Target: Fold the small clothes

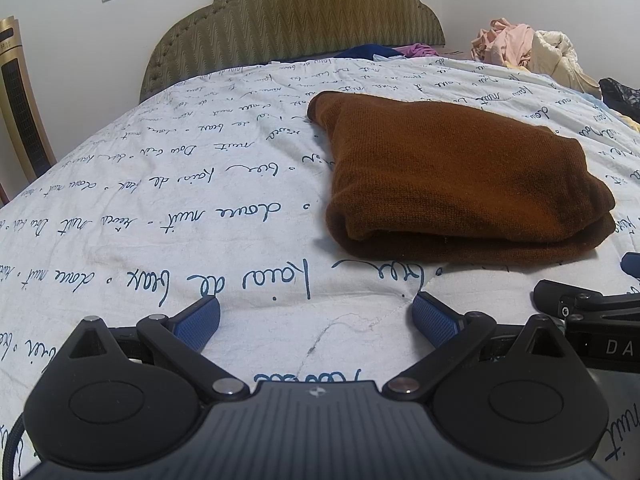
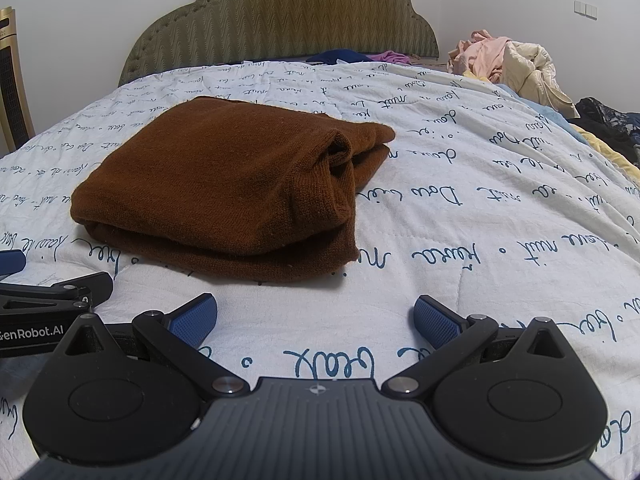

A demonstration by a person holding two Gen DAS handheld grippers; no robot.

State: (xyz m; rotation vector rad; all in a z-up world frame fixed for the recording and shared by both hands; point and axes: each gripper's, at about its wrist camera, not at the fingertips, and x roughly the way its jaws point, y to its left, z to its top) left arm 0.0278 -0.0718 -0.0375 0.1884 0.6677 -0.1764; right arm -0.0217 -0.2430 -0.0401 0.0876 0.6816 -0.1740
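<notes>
Both grippers, left [image 1: 316, 320] & right [image 2: 316, 320], hang empty w/ jaws wide apart above the script-print quilt [image 1: 160, 200]. Just beyond lies the brown knit sweater [image 2: 224, 184], folded; soft, light, probably floppy, so pinch its near thick edge. Far behind: unfolded clothes pile [image 2: 504, 60].

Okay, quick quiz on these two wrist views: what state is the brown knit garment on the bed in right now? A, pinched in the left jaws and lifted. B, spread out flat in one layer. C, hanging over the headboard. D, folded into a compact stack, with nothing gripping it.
D: the brown knit garment lies folded in layers on the printed quilt, while the left gripper and right gripper sit open and short of it.
</notes>
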